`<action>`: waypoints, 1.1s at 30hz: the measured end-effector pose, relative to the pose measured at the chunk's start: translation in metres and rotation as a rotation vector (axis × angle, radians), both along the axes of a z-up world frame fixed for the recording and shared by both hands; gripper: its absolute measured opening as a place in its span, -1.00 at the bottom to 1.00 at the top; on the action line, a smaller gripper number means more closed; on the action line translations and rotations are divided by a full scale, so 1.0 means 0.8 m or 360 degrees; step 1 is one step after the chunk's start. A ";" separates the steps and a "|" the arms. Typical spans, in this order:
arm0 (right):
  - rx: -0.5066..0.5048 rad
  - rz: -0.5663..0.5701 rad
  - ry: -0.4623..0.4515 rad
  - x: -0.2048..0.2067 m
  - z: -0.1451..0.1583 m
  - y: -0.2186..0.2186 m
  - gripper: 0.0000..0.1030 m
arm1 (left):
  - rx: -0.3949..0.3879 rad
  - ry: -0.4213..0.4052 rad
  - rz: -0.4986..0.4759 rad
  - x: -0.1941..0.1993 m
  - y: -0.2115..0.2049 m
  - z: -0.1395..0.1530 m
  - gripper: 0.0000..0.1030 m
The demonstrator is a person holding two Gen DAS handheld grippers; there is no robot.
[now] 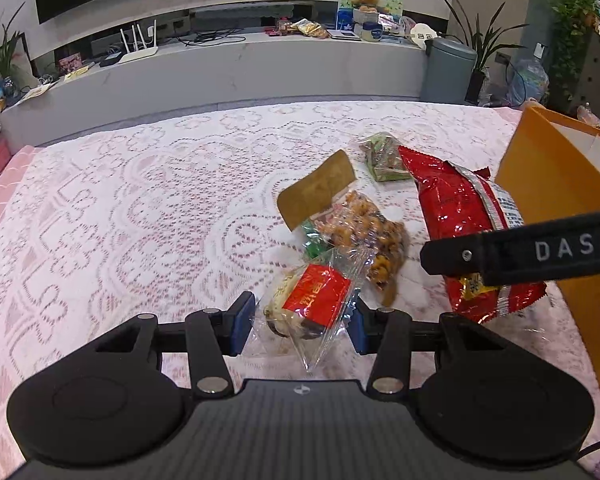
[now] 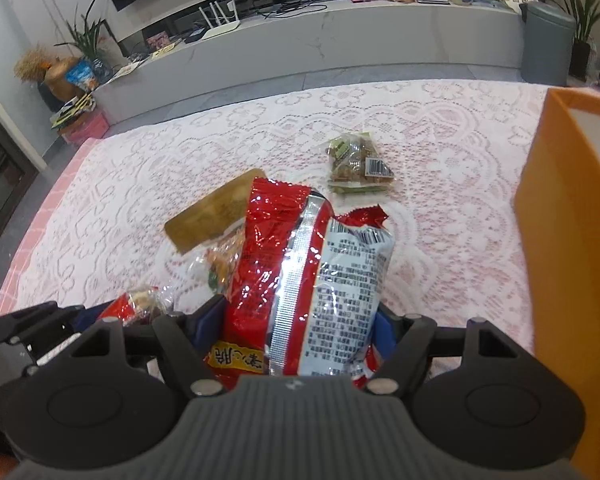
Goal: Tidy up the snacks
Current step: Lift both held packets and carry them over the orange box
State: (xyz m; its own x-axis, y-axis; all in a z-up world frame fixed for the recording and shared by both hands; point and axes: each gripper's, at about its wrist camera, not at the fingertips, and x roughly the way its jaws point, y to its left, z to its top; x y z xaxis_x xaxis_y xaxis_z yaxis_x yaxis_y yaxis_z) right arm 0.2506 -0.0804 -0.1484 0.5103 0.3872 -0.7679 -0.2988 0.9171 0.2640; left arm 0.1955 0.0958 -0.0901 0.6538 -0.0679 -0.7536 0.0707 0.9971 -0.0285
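Both grabs made: the left hand-held gripper (image 1: 302, 326) clamps a clear-wrapped snack pack (image 1: 308, 308), the right hand-held gripper (image 2: 296, 330) a red chip bag (image 2: 300, 280), near the orange box (image 2: 572, 220) at the worktop's right edge, two packets unsorted.

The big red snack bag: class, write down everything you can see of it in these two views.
The big red snack bag is a shiny, crinkled foil pouch, red on the front, with a silver back seam and a pale panel of small print. Its crimped top edge points away and its lower end carries yellow characters. The right tongs are shut on its lower part, blue pads pressing both sides. It stands tilted above the lace tablecloth, beside the orange box.
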 end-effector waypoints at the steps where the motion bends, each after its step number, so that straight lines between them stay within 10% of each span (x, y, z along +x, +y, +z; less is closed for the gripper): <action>1: -0.0003 0.0014 -0.0008 -0.006 0.004 -0.003 0.39 | -0.0005 0.0001 0.0002 -0.004 -0.001 0.004 0.04; 19: -0.0022 0.0358 -0.0164 -0.111 0.090 -0.091 0.39 | -0.0152 -0.0015 -0.0071 -0.059 -0.052 0.077 0.04; 33: -0.0156 0.0271 -0.0214 -0.136 0.124 -0.211 0.39 | -0.0073 -0.0150 -0.0479 -0.053 -0.178 0.123 0.04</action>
